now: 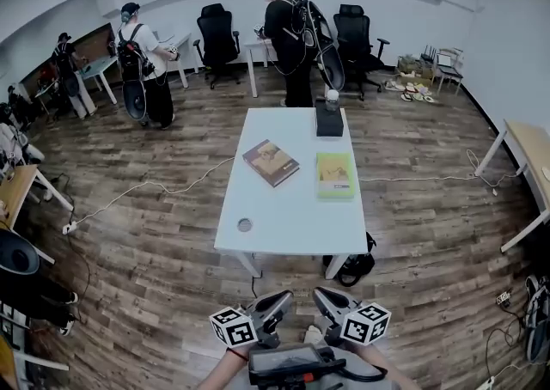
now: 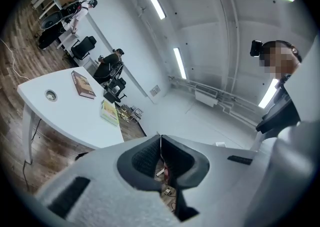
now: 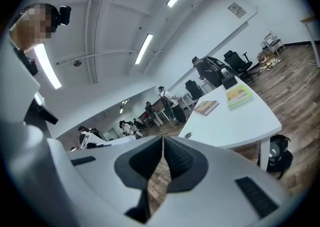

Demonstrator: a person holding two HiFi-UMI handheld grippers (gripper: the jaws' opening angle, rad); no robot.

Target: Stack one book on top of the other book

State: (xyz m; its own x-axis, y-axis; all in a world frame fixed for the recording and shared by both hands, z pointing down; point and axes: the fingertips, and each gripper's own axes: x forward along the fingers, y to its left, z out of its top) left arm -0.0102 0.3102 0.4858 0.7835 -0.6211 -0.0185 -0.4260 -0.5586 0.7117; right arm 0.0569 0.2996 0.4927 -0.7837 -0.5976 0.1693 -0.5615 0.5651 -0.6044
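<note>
**bookstacker_q:** Quick one: which book is better reached from which side here?

**rig_watcher:** Both books are laid flat on the white table (image 1: pixel 292 218), well apart from both grippers. The grippers are held low over the wood floor (image 1: pixel 155 277), short of the table's near edge. The brown book (image 1: pixel 271 162) is set left of the table's middle, so it's lined up more with the left gripper (image 1: pixel 277 304). The yellow-green book (image 1: pixel 334 175) is placed right of middle, ahead of the right gripper (image 1: pixel 325 298). A strip of bare tabletop is left between the two books.

**bookstacker_q:** And the jaws?

**rig_watcher:** Pressed together on both, with nothing caught between them, as each gripper view shows. They'd have to be opened before anything gets picked up.

**bookstacker_q:** How are the books turned?

**rig_watcher:** The yellow-green book is squared up with the table, its long axis run straight away from the person. The brown book is skewed, its long axis slanted from far-left to near-right. My guess is the skewed one would be lifted and turned to match, though either could be taken. Nothing's been stacked yet. The black box (image 1: pixel 328 119) at the far end and the small round thing (image 1: pixel 245 225) near the front edge are kept clear of both books.
</note>
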